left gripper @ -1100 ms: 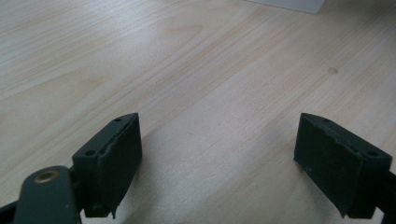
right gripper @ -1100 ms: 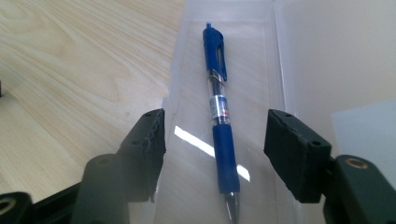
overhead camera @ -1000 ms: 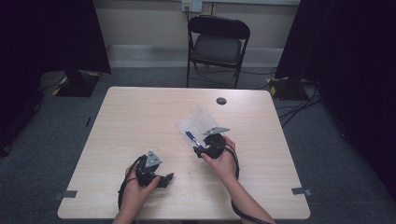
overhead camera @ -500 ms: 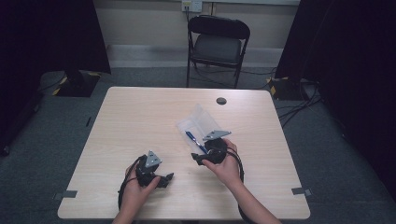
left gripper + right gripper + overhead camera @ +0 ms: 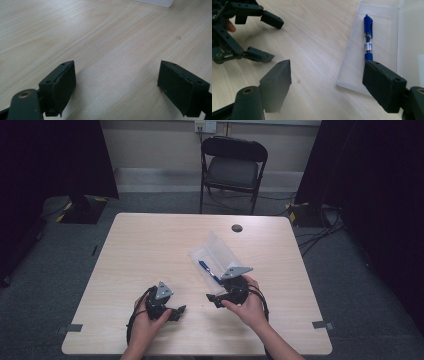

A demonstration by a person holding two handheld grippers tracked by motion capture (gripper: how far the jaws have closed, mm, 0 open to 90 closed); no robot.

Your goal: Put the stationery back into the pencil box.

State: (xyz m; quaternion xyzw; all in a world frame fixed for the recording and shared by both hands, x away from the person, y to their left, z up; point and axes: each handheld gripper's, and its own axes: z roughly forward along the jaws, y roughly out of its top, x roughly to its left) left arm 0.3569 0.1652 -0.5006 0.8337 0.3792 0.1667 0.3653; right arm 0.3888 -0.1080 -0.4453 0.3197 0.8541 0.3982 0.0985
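Note:
An open clear plastic case (image 5: 216, 254) lies right of the table's middle with a blue pen (image 5: 209, 271) on its near half. In the right gripper view the blue pen (image 5: 368, 37) lies lengthwise in the clear case (image 5: 384, 22), just beyond my right jaw. My right gripper (image 5: 216, 298) (image 5: 327, 82) is open at the case's near corner and holds nothing. My left gripper (image 5: 178, 312) (image 5: 117, 85) stands open over bare wood near the front edge. The right gripper view catches that left gripper (image 5: 270, 37) at top left, its jaws apart.
A small black round disc (image 5: 237, 228) sits on the table (image 5: 150, 245) near the far edge. A black folding chair (image 5: 234, 170) stands behind the table. Cables (image 5: 320, 227) lie on the floor at right. Dark curtains hang on both sides.
My right gripper has drifted a little toward the table's front edge, off the case's near end. The left gripper has stayed where it was.

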